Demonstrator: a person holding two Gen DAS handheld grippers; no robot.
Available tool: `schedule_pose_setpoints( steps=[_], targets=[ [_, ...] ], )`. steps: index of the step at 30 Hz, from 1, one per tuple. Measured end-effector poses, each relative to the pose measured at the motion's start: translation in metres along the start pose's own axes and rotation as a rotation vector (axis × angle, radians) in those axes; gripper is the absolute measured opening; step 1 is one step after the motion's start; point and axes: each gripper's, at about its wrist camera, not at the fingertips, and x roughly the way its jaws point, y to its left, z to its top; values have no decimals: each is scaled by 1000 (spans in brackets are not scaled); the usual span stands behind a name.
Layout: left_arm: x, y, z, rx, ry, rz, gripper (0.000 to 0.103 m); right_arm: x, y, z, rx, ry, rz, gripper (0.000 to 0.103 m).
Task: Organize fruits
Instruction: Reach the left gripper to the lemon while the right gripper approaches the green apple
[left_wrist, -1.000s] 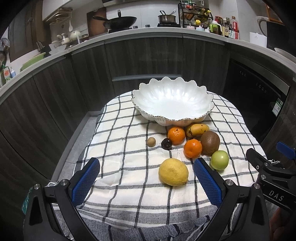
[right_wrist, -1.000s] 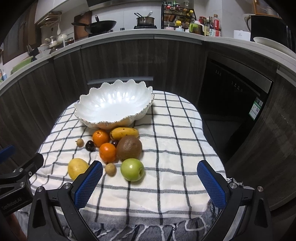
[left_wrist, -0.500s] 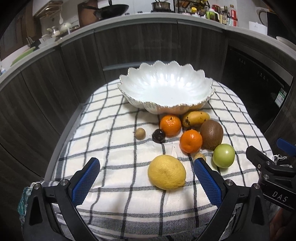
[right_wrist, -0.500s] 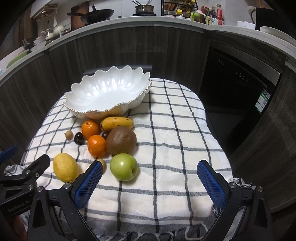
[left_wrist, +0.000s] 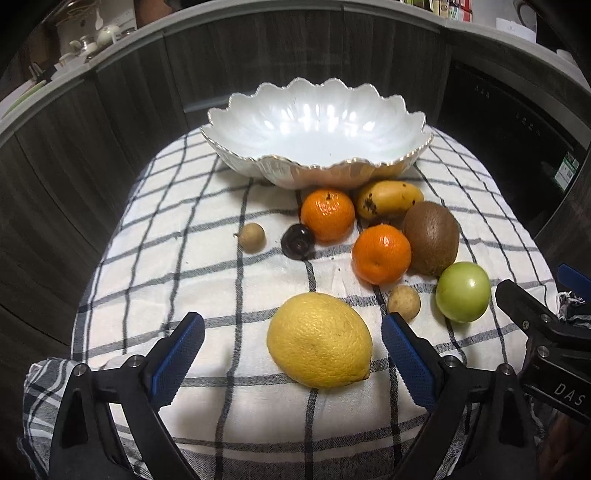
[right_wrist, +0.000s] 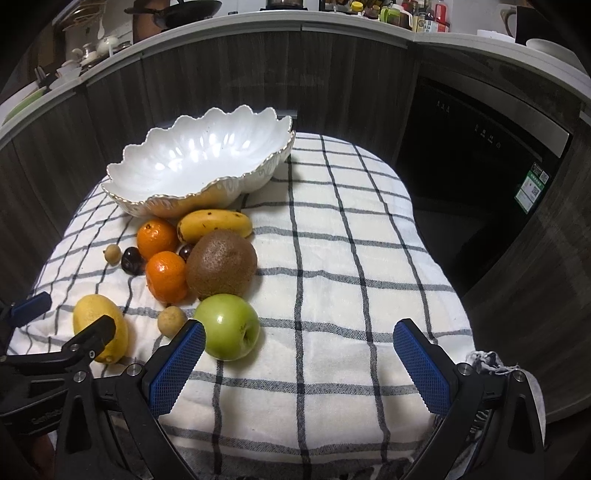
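Both grippers have dropped closer to the checked cloth (left_wrist: 207, 280). Left gripper (left_wrist: 291, 349) closing around, not touching, yellow oval lemon (left_wrist: 319, 339); right gripper (right_wrist: 299, 354) wide, empty beside round green apple (right_wrist: 229, 326).

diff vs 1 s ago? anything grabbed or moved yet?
Both grippers came down and in toward the fruit. The left gripper now straddles the lemon, its jaws closing but not touching it. The right gripper is open, nearer the green apple. Nothing grabbed. Fruit, bowl and cloth stayed put.

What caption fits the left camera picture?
Left gripper jaws closing around a lemon, white bowl waiting behind.
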Motion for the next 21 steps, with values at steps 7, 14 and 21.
schedule_pose_setpoints(
  steps=[7,14,21],
  targets=[
    [16,-6,1,14,40,-16,86,11,-2,0,10,20,0,103],
    [26,-10,-1,25,69,-39,67,14,-4,-2,19,31,3,103],
    [26,-12,-4,40,72,-48,61,15,-4,-2,18,32,2,103]
  ],
)
